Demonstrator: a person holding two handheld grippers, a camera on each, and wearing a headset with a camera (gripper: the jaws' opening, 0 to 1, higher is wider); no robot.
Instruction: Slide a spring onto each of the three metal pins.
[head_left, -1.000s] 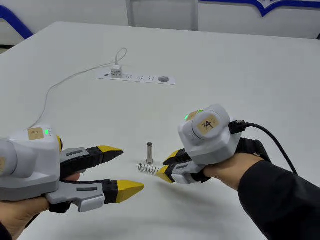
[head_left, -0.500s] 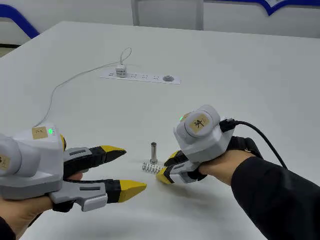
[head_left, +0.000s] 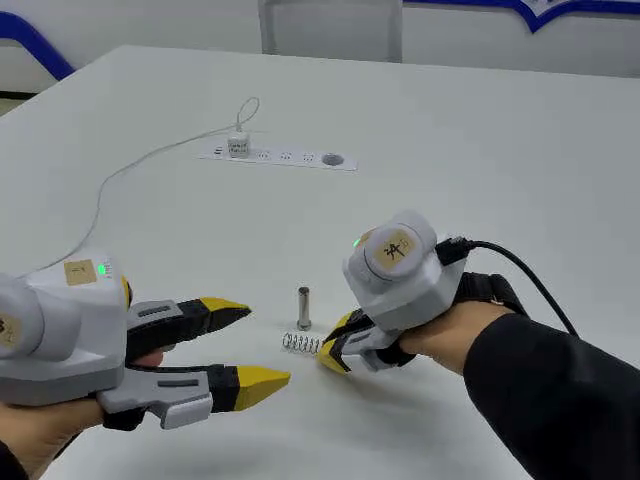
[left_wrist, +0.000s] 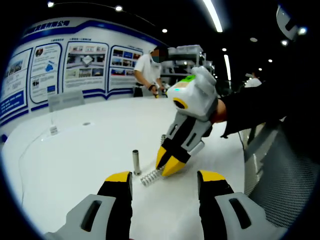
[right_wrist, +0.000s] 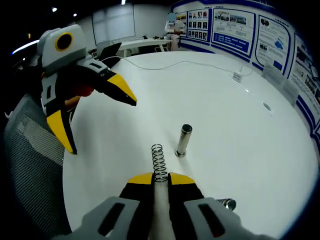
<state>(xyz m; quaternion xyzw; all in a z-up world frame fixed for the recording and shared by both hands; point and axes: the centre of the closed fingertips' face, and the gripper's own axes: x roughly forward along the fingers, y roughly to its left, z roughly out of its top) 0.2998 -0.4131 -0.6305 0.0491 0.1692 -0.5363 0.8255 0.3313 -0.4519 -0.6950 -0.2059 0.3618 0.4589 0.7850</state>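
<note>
The right claw (right_wrist: 159, 176), its jaws wider a second ago, now pinches one end of the spring (right_wrist: 158, 160) beside the upright pin (right_wrist: 183, 140) toward the desk's (head_left: 450, 150) near edge; left claw (head_left: 265, 345) gapes empty; threading looks ready.

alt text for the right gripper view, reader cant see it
The right gripper pinches one end of a spring between its yellow-tipped jaws, the spring's free end close beside an upright metal pin on the white table. The left gripper hangs open at the left.

Silver spring (right_wrist: 159, 162); grey pin (right_wrist: 183, 140); white table (head_left: 480, 150)
</note>
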